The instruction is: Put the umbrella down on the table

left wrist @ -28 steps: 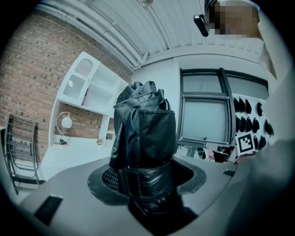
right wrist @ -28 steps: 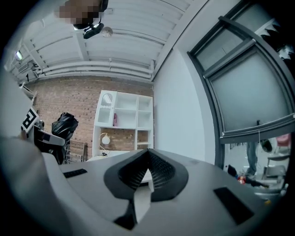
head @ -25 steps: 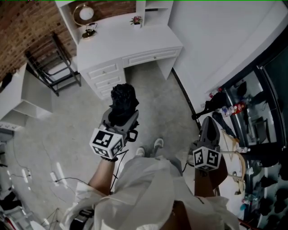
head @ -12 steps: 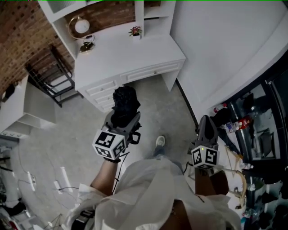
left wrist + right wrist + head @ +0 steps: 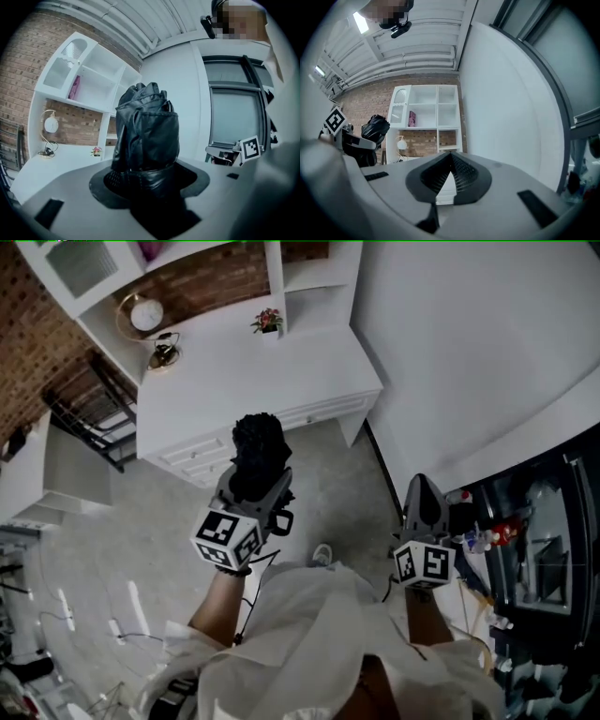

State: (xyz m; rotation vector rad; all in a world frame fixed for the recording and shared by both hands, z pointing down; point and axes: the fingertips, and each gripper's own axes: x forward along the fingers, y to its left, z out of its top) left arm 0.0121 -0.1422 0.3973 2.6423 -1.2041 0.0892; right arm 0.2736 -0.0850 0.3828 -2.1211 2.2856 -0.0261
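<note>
Plainly, the folded black umbrella (image 5: 258,448) is not yet down. It stands up out of the left hand-held gripper (image 5: 256,482), whose jaws are clenched around its lower end. In the head view it hangs over the floor by the drawer fronts (image 5: 202,457). The white worktop (image 5: 253,367) lies at twelve o'clock from it.

The likeliest slip, as I judge it, is letting go too soon. If the jaws are released before the bundle is over the surface, it falls to the floor. The hold is on one end only, and on soft, crumpled fabric. The free upper part could sag or slide out if the hand-held gripper tips forward sharply.

Set too near the front edge, the rounded bundle could roll off. Carried too far, it could strike the small flower pot (image 5: 267,322) at twelve o'clock. Swung toward ten o'clock, it could strike the round lamp (image 5: 142,315) and the small dark object (image 5: 165,354) beside it.

The right hand-held gripper (image 5: 424,495), at four o'clock from the umbrella, has its jaw tips together on nothing. It offers no steadying as it stands.
</note>
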